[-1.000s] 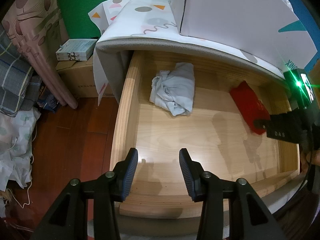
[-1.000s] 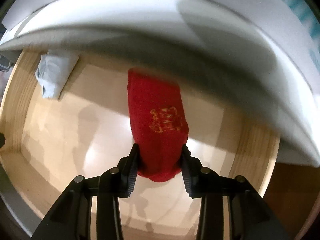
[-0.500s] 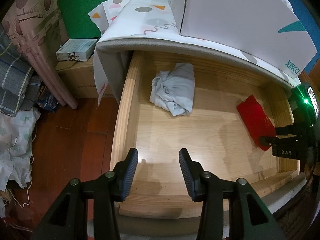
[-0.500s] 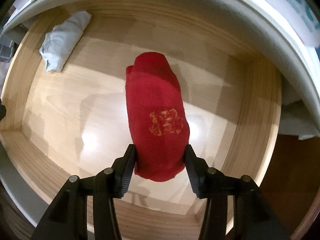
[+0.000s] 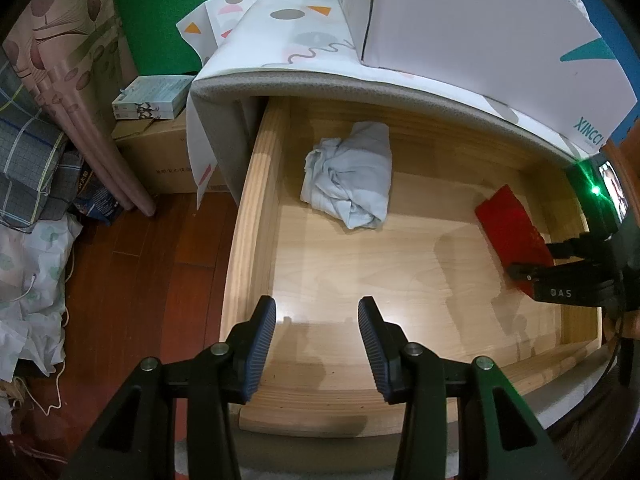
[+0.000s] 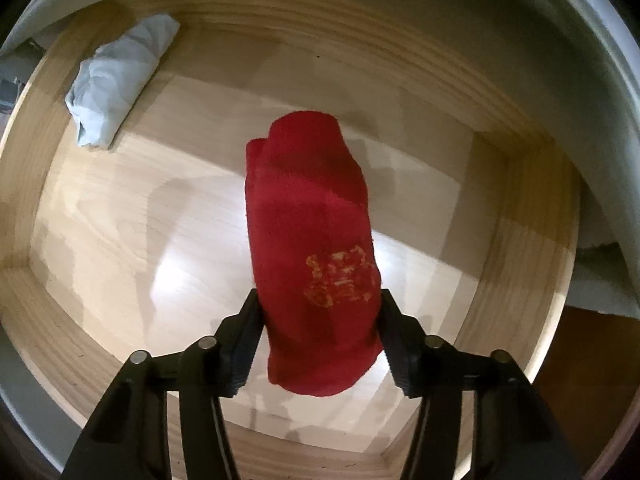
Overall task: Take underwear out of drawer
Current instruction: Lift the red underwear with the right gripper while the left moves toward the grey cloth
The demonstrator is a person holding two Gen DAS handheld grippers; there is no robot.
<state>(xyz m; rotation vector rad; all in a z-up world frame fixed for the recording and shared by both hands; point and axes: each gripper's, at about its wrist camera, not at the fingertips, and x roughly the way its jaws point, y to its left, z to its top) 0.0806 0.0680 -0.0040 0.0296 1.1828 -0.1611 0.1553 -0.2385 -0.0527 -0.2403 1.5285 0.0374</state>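
Open wooden drawer (image 5: 256, 216) with 2 pieces of folded cloth, and a gripper over each end.

The right gripper (image 6: 320, 320) points down into the drawer's right end, its 2 fingers (image 6: 250, 320) flanking the near end of the red underwear (image 6: 312, 216), which lies on the drawer floor with a gold print facing up; whether the pads press the cloth or only touch it cannot be told. The left gripper (image 5: 316, 336) hangs over the near left part of the drawer, its jaws spread with nothing between them. A crumpled pale grey garment (image 5: 352, 176) sits at the far left, well apart from the red piece. A white box (image 5: 472, 28) stands on the patterned top above the drawer.
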